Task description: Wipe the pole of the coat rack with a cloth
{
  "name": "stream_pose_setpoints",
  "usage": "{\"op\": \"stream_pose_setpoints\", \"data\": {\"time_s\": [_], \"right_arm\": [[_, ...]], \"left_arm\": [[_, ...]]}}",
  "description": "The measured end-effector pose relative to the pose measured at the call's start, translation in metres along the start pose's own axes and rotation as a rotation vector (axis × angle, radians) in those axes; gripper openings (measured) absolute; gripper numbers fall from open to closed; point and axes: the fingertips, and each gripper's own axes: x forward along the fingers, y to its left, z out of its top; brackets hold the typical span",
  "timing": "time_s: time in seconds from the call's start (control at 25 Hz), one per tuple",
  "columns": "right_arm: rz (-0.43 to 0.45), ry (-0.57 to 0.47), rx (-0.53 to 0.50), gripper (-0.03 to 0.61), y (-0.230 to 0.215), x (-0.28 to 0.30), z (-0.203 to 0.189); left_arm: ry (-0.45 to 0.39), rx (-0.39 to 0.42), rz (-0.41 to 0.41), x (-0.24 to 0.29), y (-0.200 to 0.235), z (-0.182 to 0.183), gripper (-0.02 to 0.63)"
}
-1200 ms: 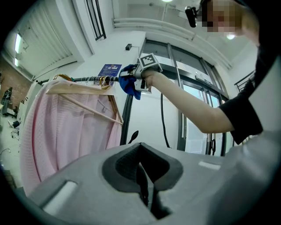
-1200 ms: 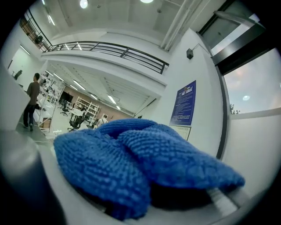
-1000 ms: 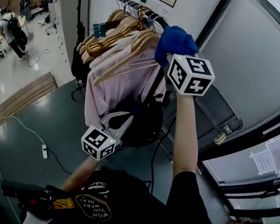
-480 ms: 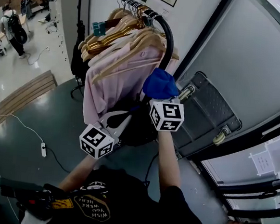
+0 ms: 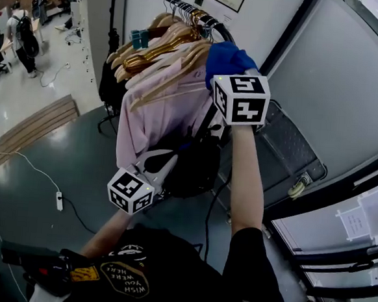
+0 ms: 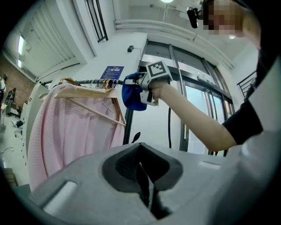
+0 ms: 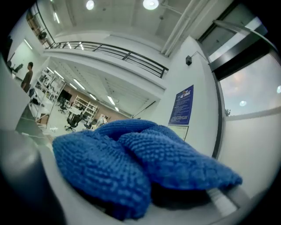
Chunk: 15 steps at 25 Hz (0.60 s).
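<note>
My right gripper has its fingers clamped on the blue cloth, which is bunched against the coat rack's pole at its top bend, just right of the wooden hangers. My left gripper hangs low and nearer, beside the pink garments, its fingers pressed together on nothing. To wipe well I'd keep the cloth wrapped round the pole rather than brushing one side, hold steady pressure, and run the whole upright in long overlapping strokes, staying clear of the hangers so nothing gets knocked off the rail. Half a second ago the cloth sat lower, about midway down the upright; now it is back up at the bend, while my left gripper has barely shifted
</note>
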Motion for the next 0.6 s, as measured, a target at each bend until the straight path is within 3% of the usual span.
{"op": "stream_pose_setpoints", "data": {"time_s": [0.16,0.28,0.44,0.6], "right_arm": [[-0.029,0.084,-0.116,0.008,-0.019,0.025,0.029],[0.006,0.097,-0.088,0.009,-0.026,0.038,0.04],[-0.02,-0.023,-0.022,0.014,-0.032,0.024,0.04],[-0.037,-0.169,0.131,0.012,-0.026,-0.018,0.015]], "left_arm": [[0.014,-0.01,0.001,-0.005,0.001,-0.002,0.002],[0.022,-0.014,-0.012,-0.002,-0.003,-0.004,0.002],[0.019,-0.009,-0.023,0.0,-0.007,-0.004,0.002],[0.023,-0.004,-0.019,0.001,-0.001,-0.003,0.002]]}}
